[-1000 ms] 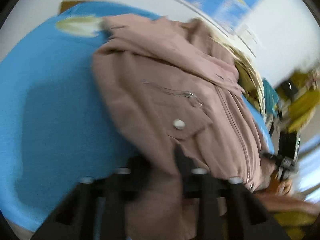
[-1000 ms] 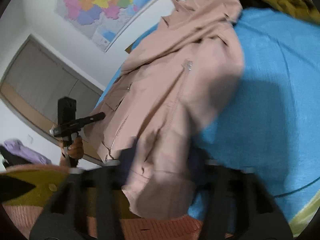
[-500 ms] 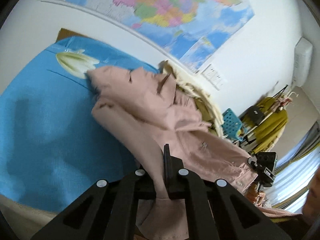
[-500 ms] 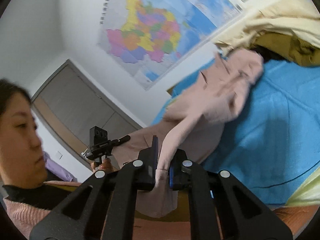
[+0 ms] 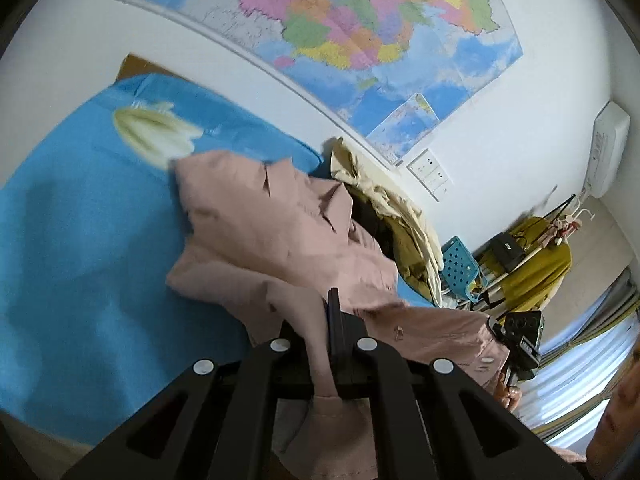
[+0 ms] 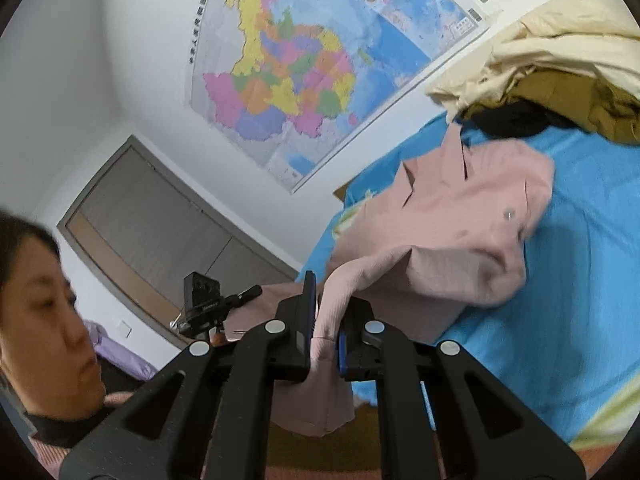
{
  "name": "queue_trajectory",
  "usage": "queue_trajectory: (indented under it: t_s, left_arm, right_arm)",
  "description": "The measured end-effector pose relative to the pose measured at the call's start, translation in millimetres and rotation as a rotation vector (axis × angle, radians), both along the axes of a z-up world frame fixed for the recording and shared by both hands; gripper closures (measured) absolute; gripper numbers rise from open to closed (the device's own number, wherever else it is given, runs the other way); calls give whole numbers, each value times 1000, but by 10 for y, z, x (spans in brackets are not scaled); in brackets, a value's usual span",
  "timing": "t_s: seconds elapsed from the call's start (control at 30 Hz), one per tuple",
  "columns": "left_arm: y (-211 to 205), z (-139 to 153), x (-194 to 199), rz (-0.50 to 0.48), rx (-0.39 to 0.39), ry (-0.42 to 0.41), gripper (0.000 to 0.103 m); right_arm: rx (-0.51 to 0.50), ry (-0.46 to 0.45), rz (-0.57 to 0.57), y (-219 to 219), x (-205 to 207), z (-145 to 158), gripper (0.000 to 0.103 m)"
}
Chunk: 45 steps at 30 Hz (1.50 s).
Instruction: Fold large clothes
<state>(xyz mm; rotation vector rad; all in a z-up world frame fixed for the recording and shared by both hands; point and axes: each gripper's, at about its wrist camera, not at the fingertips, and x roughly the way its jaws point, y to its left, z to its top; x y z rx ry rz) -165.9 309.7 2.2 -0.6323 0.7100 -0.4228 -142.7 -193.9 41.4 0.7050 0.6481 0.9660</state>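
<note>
Both grippers have a bit of the pink jacket (image 5: pixel 280 232) pinched tight. This looks like the step where the near edge gets picked up, so it can be laid over the far part to make a fold.

The left gripper (image 5: pixel 326 344) has its jaws squeezed together on a thin fold of pink cloth, which comes out between them and hangs down near the camera. The right gripper (image 6: pixel 324 332) is clamped on a thicker strip of the jacket, maybe a cuff or hem, and that end droops below the jaws too.

The rest of the jacket lies crumpled on the blue bed sheet (image 5: pixel 80 240), with its collar at the far end. Just beyond it on the right sits a pile of cream and mustard clothes (image 6: pixel 560 60).

Next, I think both hands should carry the held edge toward the collar together, so the cloth stays flat.
</note>
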Motion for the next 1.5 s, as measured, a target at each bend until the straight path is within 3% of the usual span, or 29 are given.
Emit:
queue_trajectory:
  t_s: [0.23, 0.5, 0.67, 0.8, 0.9, 0.93, 0.97, 1.0, 1.03, 1.07, 1.1, 1.2, 1.3, 1.37, 1.5]
  left_arm:
    - [2, 360, 625, -17, 63, -14, 100]
    - [-38, 514, 1683, 3, 186, 68, 100]
    - [-93, 225, 2296, 1, 246, 192, 100]
    - [-30, -104, 2700, 7, 242, 294, 99]
    - [39, -318, 2918, 17, 228, 360, 98]
    - [64, -377, 2965, 14, 223, 381, 96]
    - [83, -411, 2982, 18, 217, 393, 95]
    - [105, -442, 2993, 20, 210, 403, 89]
    - [125, -450, 2984, 5, 199, 403, 74]
    - [151, -434, 2954, -9, 181, 386, 62]
    - [170, -393, 2896, -10, 171, 355, 42]
    - [208, -169, 2605, -2, 212, 219, 34]
    - [95, 20, 2296, -49, 294, 95, 24]
    - [-119, 46, 2214, -92, 395, 56, 23]
    - [-595, -144, 2268, -180, 580, 72, 22]
  right_arm:
    - [35, 48, -40, -4, 711, 142, 94]
    - [23, 166, -116, 4, 1786, 6, 92]
    - [-19, 292, -163, 42, 2343, -385, 92]
    - [-75, 348, -183, 114, 2644, -684, 92]
    - [-118, 369, -206, 150, 2766, -809, 86]
    - [-127, 371, -210, 153, 2779, -817, 79]
    - [-142, 367, -214, 162, 2783, -816, 74]
    - [-170, 348, -230, 170, 2763, -778, 59]
    - [-197, 318, -249, 186, 2731, -719, 45]
    - [-226, 272, -263, 199, 2667, -628, 41]
    - [-250, 224, -269, 227, 2591, -532, 36]
    - [-358, 47, -240, 428, 2227, -230, 28]
    - [-547, -72, -148, 910, 2013, -144, 19]
    - [-630, -119, -91, 1224, 1986, -178, 15]
    - [-792, -124, -9, 1778, 2099, -434, 14]
